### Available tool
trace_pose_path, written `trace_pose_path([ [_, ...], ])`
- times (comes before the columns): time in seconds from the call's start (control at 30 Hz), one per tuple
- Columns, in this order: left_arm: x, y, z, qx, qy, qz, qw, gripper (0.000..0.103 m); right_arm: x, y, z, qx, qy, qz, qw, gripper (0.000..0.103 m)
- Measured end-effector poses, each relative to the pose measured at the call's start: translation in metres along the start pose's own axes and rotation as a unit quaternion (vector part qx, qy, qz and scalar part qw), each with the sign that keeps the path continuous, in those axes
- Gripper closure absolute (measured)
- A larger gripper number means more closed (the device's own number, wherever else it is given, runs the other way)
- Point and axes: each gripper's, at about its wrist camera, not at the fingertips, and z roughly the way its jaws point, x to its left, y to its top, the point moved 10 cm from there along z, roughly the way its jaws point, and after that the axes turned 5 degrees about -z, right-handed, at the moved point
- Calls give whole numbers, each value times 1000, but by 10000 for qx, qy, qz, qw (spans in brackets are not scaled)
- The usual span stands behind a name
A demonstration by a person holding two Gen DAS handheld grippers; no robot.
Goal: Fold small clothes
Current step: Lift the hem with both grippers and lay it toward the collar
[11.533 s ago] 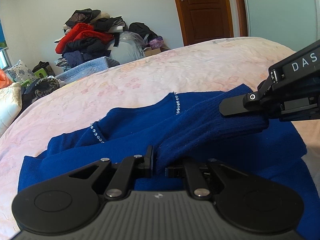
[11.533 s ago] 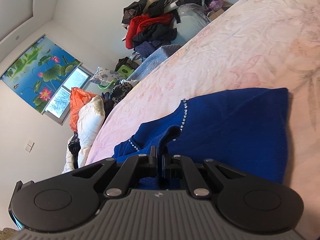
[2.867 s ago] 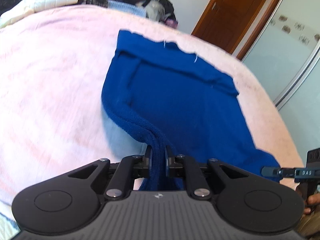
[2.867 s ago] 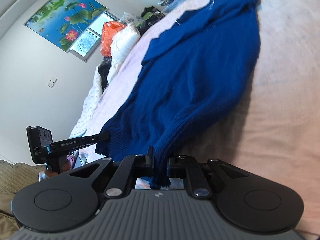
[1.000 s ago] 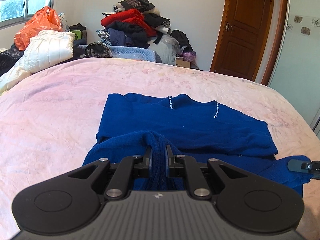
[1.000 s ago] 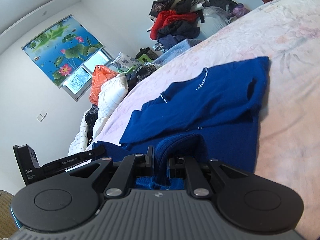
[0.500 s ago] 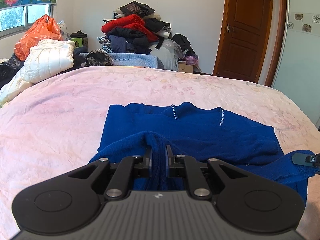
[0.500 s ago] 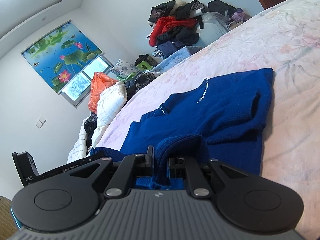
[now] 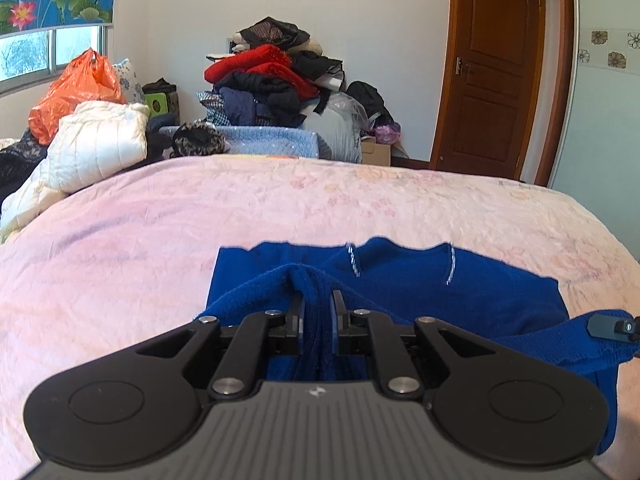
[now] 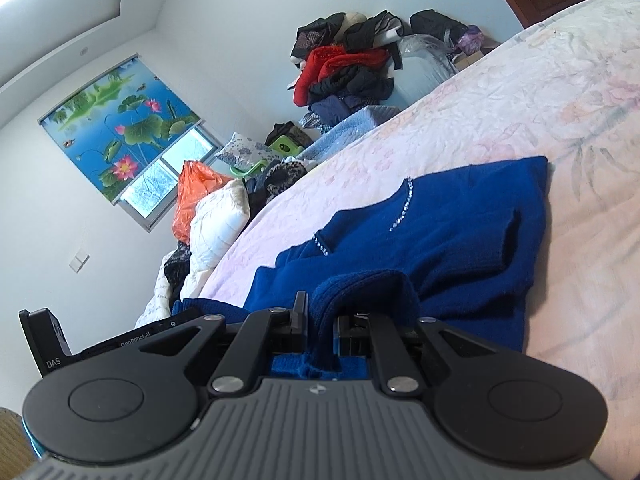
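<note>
Nearest the lens, the left tongs point(image 9: 318, 312) are clamped on a bunched ridge of the blue knit sweater point(image 9: 400, 284), and the right tongs point(image 10: 320, 320) pinch a similar fold of its near edge. The sweater lies on the pink bedspread point(image 9: 120, 248), its near portion lifted between the two grips and its far portion flat, with two rhinestone strips point(image 9: 352, 260) near the far edge.

The likely risk is an uneven fold: if one hand carries its edge further than the other, the lifted layer would land skewed over the flat part. The thick knit could also slip from either pinch, since only a narrow ridge sits between the pads, and dragging low might pull the bottom layer along and rumple it.

The left view shows the sweater square-on, the tip of the right tongs at the far right edge, and beyond the bed a wooden door point(image 9: 492, 72). The right view instead shows the left tongs' body from the side, a folded sleeve point(image 10: 516, 240) lying on the sweater's right part, and the lotus blind point(image 10: 120, 128). Both show the clothes heap point(image 9: 272, 76) against the far wall.
</note>
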Motion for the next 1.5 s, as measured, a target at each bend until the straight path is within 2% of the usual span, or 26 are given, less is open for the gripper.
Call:
trace_pose_path([
  [0.33, -11, 12, 15, -73, 5, 102, 9999, 92, -16, 20, 8, -150, 11, 246, 9996, 88],
  [0.8, -9, 20, 38, -60, 86, 176, 9998, 92, -23, 35, 27, -169, 9, 266, 9995, 88],
  [1.3, -9, 29, 97, 170, 225, 329, 9991, 92, -49, 56, 68, -24, -125, 374, 9992, 88],
  [1.5, -10, 23, 134, 500, 254, 349, 9978, 92, -74, 55, 95, 226, -302, 481, 9981, 88],
])
